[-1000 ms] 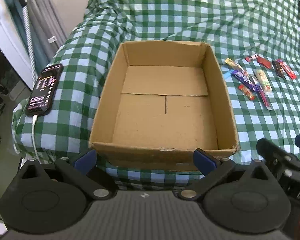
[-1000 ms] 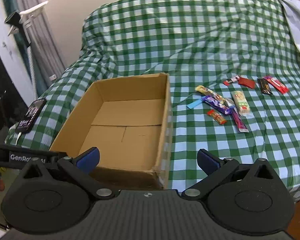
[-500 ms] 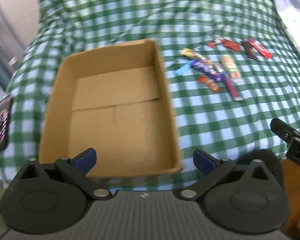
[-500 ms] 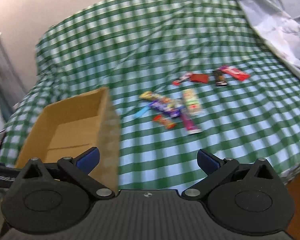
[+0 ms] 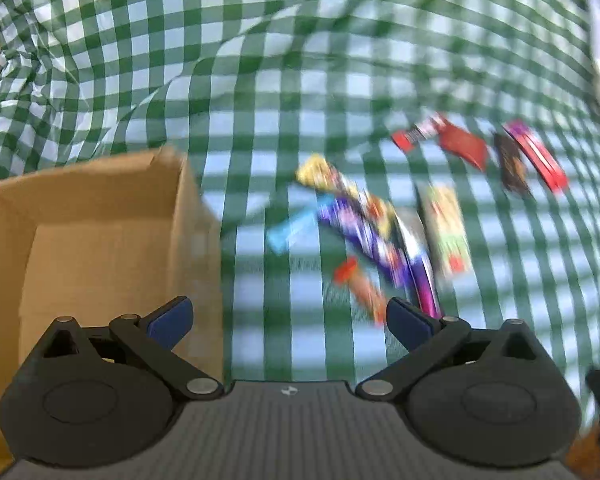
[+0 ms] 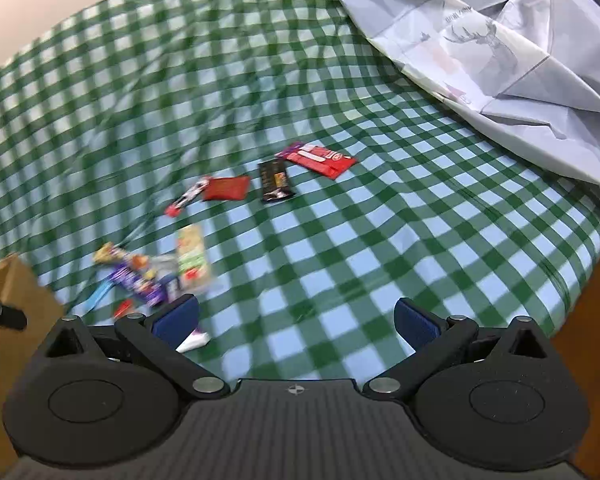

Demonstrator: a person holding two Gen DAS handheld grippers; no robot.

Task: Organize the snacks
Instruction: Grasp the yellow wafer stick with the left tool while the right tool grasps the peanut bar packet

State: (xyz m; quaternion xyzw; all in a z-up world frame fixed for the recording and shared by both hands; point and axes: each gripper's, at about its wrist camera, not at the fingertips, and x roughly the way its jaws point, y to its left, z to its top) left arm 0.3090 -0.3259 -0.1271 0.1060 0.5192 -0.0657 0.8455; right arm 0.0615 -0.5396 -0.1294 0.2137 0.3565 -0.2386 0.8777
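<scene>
The left gripper is hanging above the bed with its jaws wide apart, and nothing is sitting between them or touching them. The right gripper is doing the same: its blue pads are standing far from each other and are holding nothing. One cardboard box is lying open near the left edge of the bed, on the green checked cover; its inside is showing only bare cardboard. The snacks are lying to the right of the box, in two groups. In the nearer group, just beside the box, the wrappers are overlapping and blurred, so I am counting about six or seven and cannot tell more exactly: a light blue one, a purple one, a small orange-red one, a pale green and yellow bar. Further from the box, four packs are lying apart from this group: a thin red and white stick, a red square pack, a dark brown bar and a red flat pack. One pale sheet with a deer print is covering the far right corner of the bed.
</scene>
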